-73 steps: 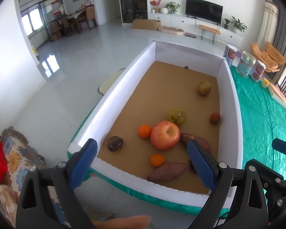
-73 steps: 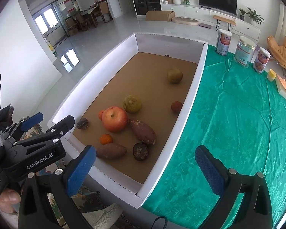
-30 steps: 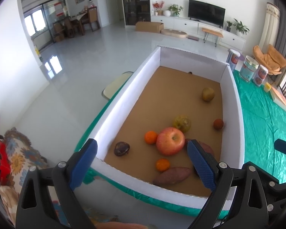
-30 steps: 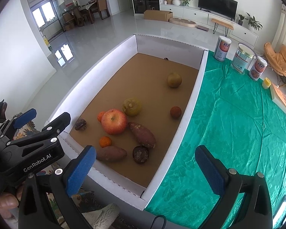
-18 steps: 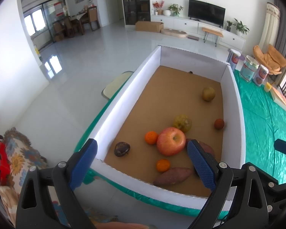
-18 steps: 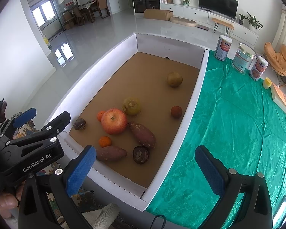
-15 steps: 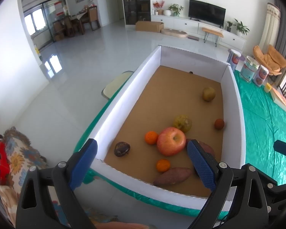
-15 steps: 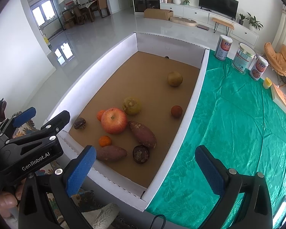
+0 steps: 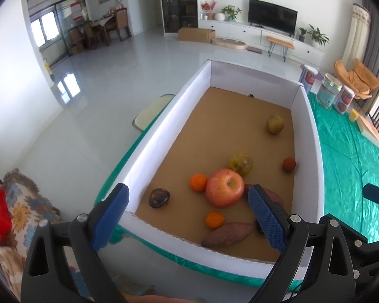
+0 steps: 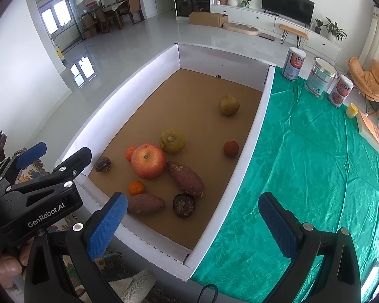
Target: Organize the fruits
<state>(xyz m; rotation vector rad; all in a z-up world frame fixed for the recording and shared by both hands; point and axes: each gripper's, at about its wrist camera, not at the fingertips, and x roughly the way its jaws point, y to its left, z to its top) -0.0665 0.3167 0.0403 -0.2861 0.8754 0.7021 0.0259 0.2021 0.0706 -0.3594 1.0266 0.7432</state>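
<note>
Fruit lies loose on the brown floor of a white-walled cardboard tray (image 10: 128,116), mid-frame in both views. From the left: a dark wrinkled fruit (image 10: 103,164), perhaps a passion fruit, a small orange tangerine (image 10: 136,187), a big red apple (image 10: 148,160) at centre, a purplish sweet potato (image 10: 186,178), then a round brown fruit (image 10: 231,148) near the right wall. The left gripper (image 9: 187,218), blue pads wide apart, hovers at the tray's near edge; the right gripper (image 10: 192,227), equally spread and empty, hangs lower right over the green tablecloth (image 10: 303,166).
</note>
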